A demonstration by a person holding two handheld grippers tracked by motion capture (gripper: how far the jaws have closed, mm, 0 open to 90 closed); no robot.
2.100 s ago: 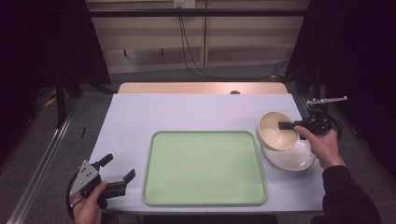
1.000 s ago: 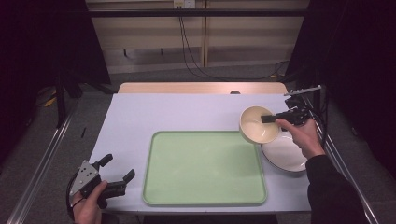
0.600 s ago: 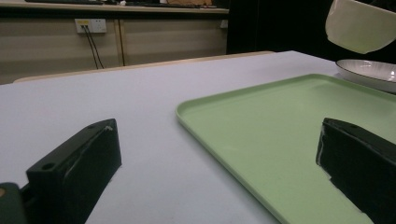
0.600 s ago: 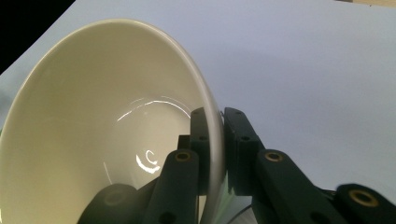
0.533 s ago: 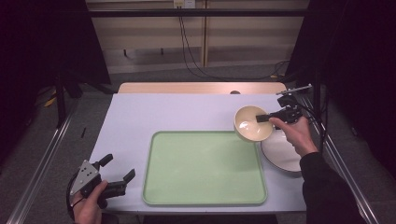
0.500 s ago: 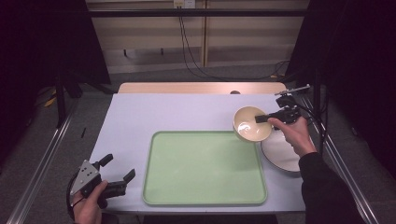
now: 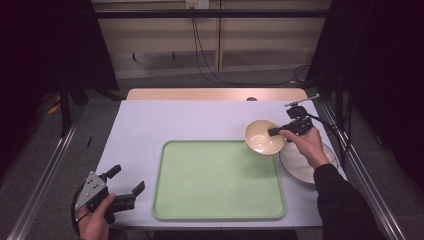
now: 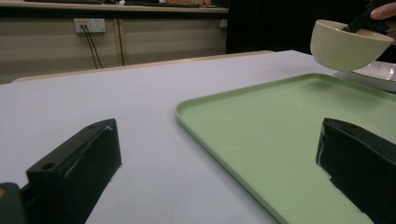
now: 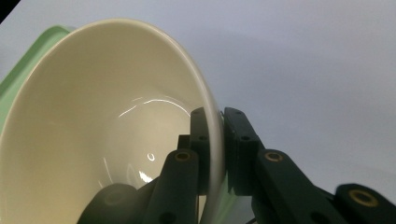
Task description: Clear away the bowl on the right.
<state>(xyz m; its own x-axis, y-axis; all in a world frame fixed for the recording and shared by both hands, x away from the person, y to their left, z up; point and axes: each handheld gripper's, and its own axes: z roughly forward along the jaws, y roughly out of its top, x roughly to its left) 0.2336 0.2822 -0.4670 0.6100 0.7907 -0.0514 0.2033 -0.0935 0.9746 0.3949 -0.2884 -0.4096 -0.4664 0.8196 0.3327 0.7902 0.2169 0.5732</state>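
**Right gripper clamps the cream bowl's rim above the tray's far right corner**

Right gripper has its jaws pinched tight on the rim of the cream bowl, one jaw inside the wall and one outside, as the right gripper view shows. It holds the bowl tilted and clear of the surface, over the far right corner of the green tray. A white plate lies just beside that corner, near the right edge of the tabletop, under the person's right hand. Left gripper rests at the near left corner of the tabletop with its jaws spread wide and nothing between them, pointing toward the tray.
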